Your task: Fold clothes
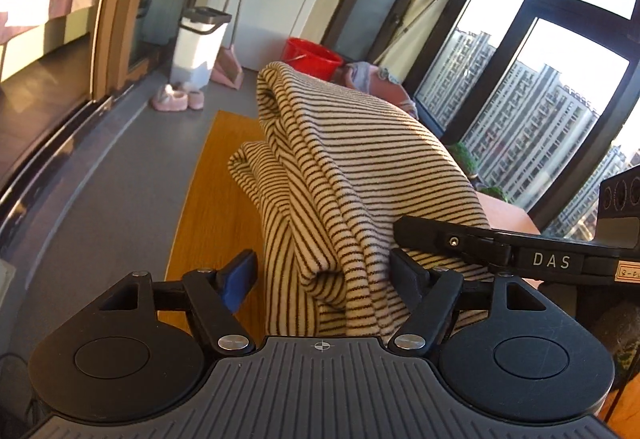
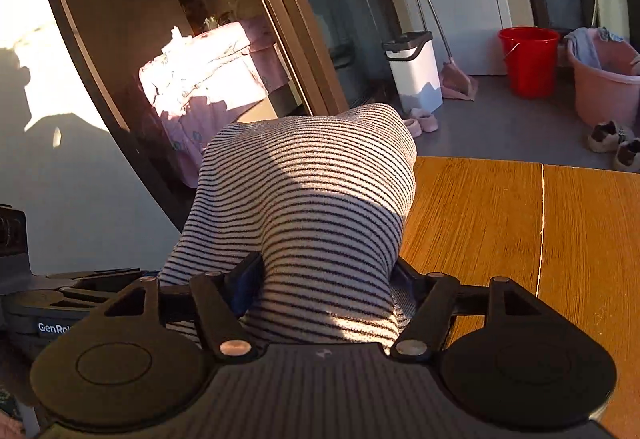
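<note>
1. My left claw [image 1: 324, 279] is spread wide: its blue-padded finger [image 1: 240, 281] stands clear of the cloth, with bare wood showing between them, while the other finger is against the fabric. It clamps nothing.
2. The striped garment [image 1: 344, 175], cream with thin dark lines, is bunched into thick folds that rise in a mound ahead of my left claw, over the wooden desk [image 1: 212, 207] near its left edge.
3. My right claw [image 2: 326, 289] is clenched on the same striped garment [image 2: 316, 191]; both fingers press into the cloth from either side and the fabric bulges up and forward past them.
4. From the left wrist view, the right claw's black finger [image 1: 448, 239] lies across the lower right part of the garment.
5. On the grey floor beyond the desk's far edge stand a red bucket [image 2: 528, 59], a pink tub [image 2: 600, 95] and a white bin [image 2: 414, 73].
</note>
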